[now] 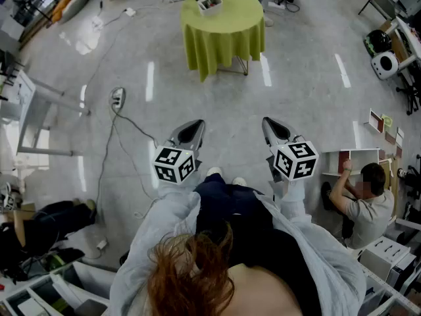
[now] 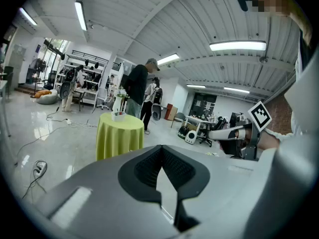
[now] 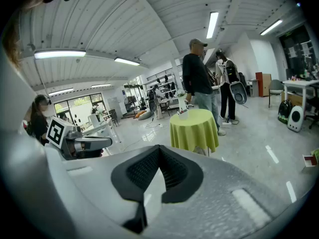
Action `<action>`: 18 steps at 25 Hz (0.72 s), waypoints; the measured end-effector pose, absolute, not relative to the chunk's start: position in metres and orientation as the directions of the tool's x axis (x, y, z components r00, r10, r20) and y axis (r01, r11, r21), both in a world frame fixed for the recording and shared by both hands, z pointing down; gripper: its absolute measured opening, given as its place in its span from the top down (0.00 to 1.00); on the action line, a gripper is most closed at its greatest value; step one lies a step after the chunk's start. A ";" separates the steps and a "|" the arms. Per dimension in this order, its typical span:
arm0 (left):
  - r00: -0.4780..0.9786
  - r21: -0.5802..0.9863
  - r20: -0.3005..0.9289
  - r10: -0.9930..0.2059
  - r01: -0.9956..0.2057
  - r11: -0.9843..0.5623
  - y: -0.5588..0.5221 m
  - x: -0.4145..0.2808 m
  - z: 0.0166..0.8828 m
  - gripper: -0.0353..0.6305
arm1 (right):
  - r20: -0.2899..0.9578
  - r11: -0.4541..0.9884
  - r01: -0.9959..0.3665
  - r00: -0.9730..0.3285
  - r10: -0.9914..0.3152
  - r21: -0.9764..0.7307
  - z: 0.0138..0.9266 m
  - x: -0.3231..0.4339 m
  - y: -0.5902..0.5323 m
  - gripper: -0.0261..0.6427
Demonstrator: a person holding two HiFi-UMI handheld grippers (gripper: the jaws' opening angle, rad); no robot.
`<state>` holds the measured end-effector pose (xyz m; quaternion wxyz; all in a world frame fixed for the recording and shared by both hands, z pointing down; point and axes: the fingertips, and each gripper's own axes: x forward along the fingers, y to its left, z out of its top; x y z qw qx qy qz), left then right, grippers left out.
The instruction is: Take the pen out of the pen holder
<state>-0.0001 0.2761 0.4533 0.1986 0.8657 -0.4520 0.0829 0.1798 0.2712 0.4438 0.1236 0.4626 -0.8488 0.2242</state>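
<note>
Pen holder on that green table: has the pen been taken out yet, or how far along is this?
Nothing looks done: the pen holder sits on the round table across the floor, with dark items standing in it. Nothing is in hand: the left gripper and right gripper have jaws together and empty, far short of the table. Left to do: walk up, grip a pen, lift it out.
</note>
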 end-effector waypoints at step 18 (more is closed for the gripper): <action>0.591 0.245 0.323 -0.739 -0.807 -0.537 0.277 -0.018 0.453 0.92 | 0.449 0.446 -0.868 -0.495 -0.744 -0.217 0.451 0.159 0.278 0.96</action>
